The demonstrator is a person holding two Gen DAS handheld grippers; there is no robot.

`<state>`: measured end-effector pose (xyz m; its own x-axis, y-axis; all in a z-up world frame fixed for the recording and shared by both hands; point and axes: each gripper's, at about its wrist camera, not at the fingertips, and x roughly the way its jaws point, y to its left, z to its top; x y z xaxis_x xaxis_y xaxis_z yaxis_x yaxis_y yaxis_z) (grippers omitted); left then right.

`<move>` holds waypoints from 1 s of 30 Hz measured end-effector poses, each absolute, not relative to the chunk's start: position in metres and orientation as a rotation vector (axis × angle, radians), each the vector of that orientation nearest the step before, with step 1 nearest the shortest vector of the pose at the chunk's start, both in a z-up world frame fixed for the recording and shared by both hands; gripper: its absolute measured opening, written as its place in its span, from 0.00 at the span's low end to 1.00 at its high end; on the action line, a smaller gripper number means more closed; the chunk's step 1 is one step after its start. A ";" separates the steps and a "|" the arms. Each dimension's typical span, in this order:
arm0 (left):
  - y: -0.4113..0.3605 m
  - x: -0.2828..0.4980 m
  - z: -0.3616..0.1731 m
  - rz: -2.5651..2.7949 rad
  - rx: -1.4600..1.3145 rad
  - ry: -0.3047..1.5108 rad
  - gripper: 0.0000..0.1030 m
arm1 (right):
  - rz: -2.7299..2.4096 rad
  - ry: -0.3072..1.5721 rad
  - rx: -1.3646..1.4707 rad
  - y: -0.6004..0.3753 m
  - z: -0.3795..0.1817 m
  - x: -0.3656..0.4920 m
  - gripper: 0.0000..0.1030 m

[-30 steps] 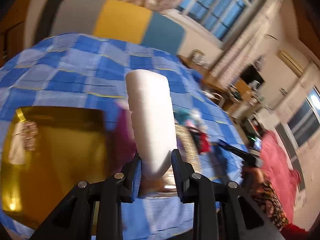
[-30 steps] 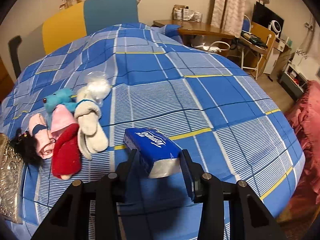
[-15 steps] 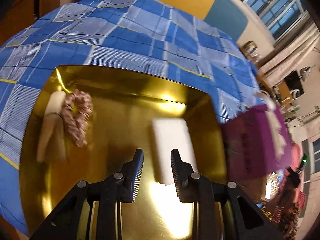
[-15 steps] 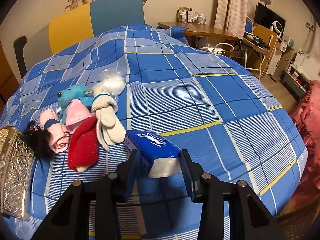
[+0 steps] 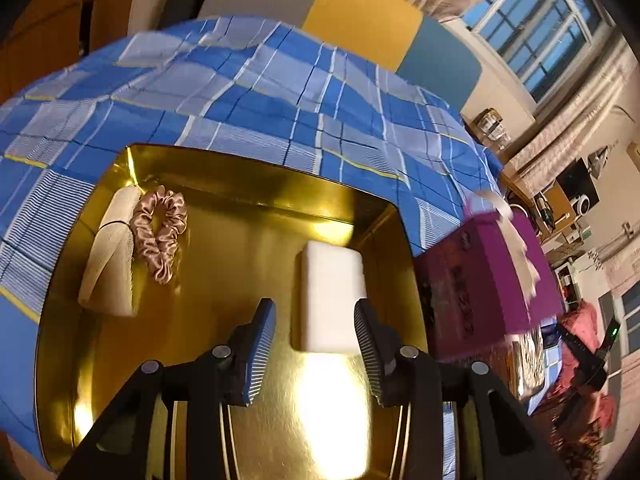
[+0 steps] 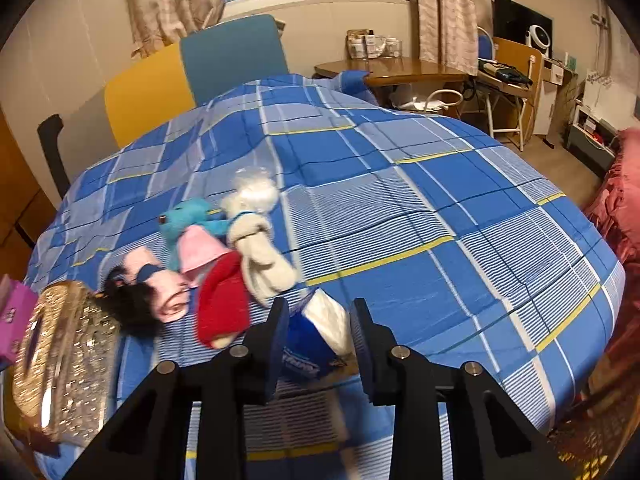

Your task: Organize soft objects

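- Left gripper [image 5: 315, 346] is opening – jaws clear of the white sponge block [image 5: 331, 300], which lies flat in the gold tray [image 5: 224, 196].
- Right gripper [image 6: 319, 330] is closing on the blue tissue pack [image 6: 316, 334] over the bed – pads look to be pressing it.
- Pack looks light and squashy; best pinched across its middle.
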<state>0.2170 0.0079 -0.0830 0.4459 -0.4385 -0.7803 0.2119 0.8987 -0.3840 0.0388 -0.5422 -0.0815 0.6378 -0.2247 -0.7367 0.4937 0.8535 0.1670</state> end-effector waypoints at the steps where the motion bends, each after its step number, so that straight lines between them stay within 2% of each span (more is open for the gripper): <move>1: 0.008 0.214 -0.082 -0.407 -0.239 1.028 0.39 | -0.417 0.784 0.360 -0.537 -0.080 0.040 0.31; 5: 0.004 0.192 -0.078 -0.431 -0.250 0.994 0.40 | -0.411 0.821 0.310 -0.531 -0.081 0.046 0.34; 6: 0.003 0.190 -0.076 -0.434 -0.254 0.990 0.40 | -0.418 0.826 0.299 -0.530 -0.082 0.046 0.37; 7: 0.003 0.184 -0.075 -0.441 -0.258 0.984 0.40 | -0.431 0.839 0.285 -0.530 -0.084 0.047 0.48; 8: 0.002 0.180 -0.074 -0.448 -0.260 0.980 0.40 | -0.441 0.882 0.286 -0.531 -0.088 0.049 0.54; 12: 0.001 0.167 -0.071 -0.461 -0.276 0.980 0.40 | -0.420 0.980 0.259 -0.527 -0.099 0.046 0.65; 15: 0.003 0.162 -0.071 -0.451 -0.308 0.975 0.40 | -0.437 0.981 0.203 -0.531 -0.099 0.044 0.72; 19: 0.002 0.158 -0.072 -0.447 -0.329 0.981 0.40 | -0.473 0.966 0.267 -0.553 -0.103 0.052 0.82; 21: 0.000 0.155 -0.070 -0.445 -0.328 0.985 0.39 | -0.495 1.004 0.232 -0.559 -0.107 0.064 0.91; 26: -0.004 0.153 -0.070 -0.446 -0.329 0.991 0.40 | -0.582 1.077 0.290 -0.576 -0.125 0.082 0.91; 27: -0.007 0.153 -0.070 -0.448 -0.328 0.994 0.40 | -0.587 1.085 0.320 -0.578 -0.129 0.084 0.89; 28: -0.008 0.153 -0.070 -0.448 -0.325 0.995 0.40 | -0.590 1.095 0.332 -0.578 -0.132 0.086 0.79; 30: -0.011 0.152 -0.070 -0.453 -0.320 0.997 0.40 | -0.600 1.107 0.318 -0.576 -0.137 0.088 0.77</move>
<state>0.1523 -0.0111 -0.0704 0.4628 -0.5042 -0.7291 0.2184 0.8620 -0.4574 0.0884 -0.5763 -0.1365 0.3126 -0.2929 -0.9036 0.5976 0.8000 -0.0525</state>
